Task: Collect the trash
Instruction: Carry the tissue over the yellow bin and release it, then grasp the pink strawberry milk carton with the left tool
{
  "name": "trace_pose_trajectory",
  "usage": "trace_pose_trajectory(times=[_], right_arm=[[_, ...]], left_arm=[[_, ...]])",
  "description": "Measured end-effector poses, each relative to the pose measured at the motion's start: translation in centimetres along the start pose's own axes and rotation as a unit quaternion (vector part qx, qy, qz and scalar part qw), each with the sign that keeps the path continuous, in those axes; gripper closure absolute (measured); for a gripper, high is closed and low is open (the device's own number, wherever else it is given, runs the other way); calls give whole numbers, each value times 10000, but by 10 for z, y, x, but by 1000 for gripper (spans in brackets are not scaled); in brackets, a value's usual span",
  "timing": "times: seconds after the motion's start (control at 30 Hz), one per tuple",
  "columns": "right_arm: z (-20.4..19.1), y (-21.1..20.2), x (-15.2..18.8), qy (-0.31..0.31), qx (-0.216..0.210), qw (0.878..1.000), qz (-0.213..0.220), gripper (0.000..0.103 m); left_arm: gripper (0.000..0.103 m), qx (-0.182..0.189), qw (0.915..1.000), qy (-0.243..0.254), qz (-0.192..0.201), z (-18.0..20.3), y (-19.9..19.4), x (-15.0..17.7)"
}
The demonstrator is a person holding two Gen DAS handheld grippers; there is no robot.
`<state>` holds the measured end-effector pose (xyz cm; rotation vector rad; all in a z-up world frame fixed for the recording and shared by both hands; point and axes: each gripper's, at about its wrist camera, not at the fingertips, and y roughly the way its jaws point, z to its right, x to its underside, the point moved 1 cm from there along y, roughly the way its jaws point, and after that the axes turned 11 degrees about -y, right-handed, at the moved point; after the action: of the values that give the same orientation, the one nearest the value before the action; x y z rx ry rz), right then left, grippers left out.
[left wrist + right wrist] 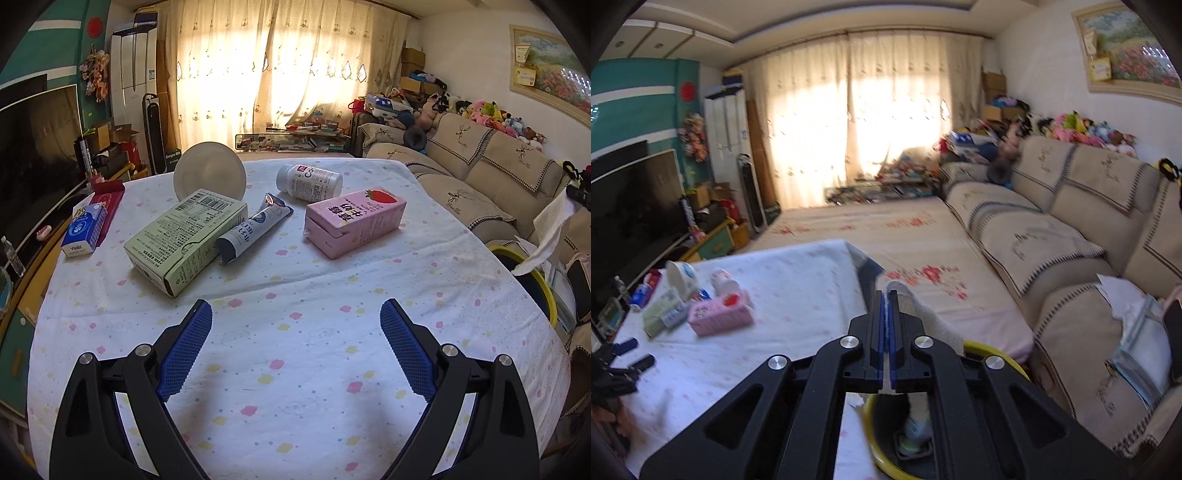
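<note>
Right gripper [887, 295] clamped shut on a white paper tissue [923, 314], hanging above the yellow-rimmed bin [993, 354] at lower centre of the right wrist view. Something already down inside that bin, too blurred to name. Left gripper [296, 314] spread wide over the desk [295, 369], holding nothing. Still waiting mid-frame on the cloth: green box [184, 240], tube [255, 229], white bottle [310, 181], pink carton [351, 221], bowl [209, 171]. Early going by the look of it, most of the pile left.
</note>
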<state>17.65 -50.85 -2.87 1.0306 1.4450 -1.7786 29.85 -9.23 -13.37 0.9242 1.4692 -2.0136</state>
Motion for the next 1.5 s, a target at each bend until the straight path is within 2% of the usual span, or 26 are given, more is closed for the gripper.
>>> trace_pose_trajectory(times=[0.13, 0.2, 0.27, 0.4, 0.53, 0.67, 0.87, 1.07, 1.23, 1.33, 1.5], right_arm=[[15, 22, 24, 71, 199, 9988, -431, 100], [22, 33, 34, 125, 341, 9974, -620, 87], [26, 38, 41, 228, 440, 9962, -711, 79], [32, 39, 46, 474, 448, 9955, -690, 72], [17, 34, 26, 559, 180, 9977, -335, 66], [-14, 39, -3, 520, -303, 9982, -12, 65], [-60, 52, -38, 395, -960, 9940, 334, 63], [-74, 62, -37, 521, -1254, 9896, 468, 56], [-71, 79, -28, 807, -1384, 9866, 318, 56], [-68, 81, -28, 864, -1424, 9855, 338, 55], [-70, 84, -27, 881, -1496, 9842, 351, 52]], left_arm=[[12, 0, 10000, -6, 0, 0, 0, 0], [12, -2, 10000, -13, 6, 0, -1, 0], [12, 1, 10000, -15, 1, 0, -1, 0], [12, -6, 10000, 0, -4, 1, -1, 1], [12, 0, 10000, 33, -12, 2, -1, 1], [12, 47, 9998, 91, -153, 8, 5, 1], [12, 222, 9965, 229, -767, 22, 29, 1], [12, 526, 9933, 368, -961, 37, 43, -32], [12, 713, 9881, 1078, -832, 61, 68, -70], [12, 872, 9814, 1393, -996, 73, 92, -85], [12, 844, 9756, 1616, -1226, 83, 127, -96]])
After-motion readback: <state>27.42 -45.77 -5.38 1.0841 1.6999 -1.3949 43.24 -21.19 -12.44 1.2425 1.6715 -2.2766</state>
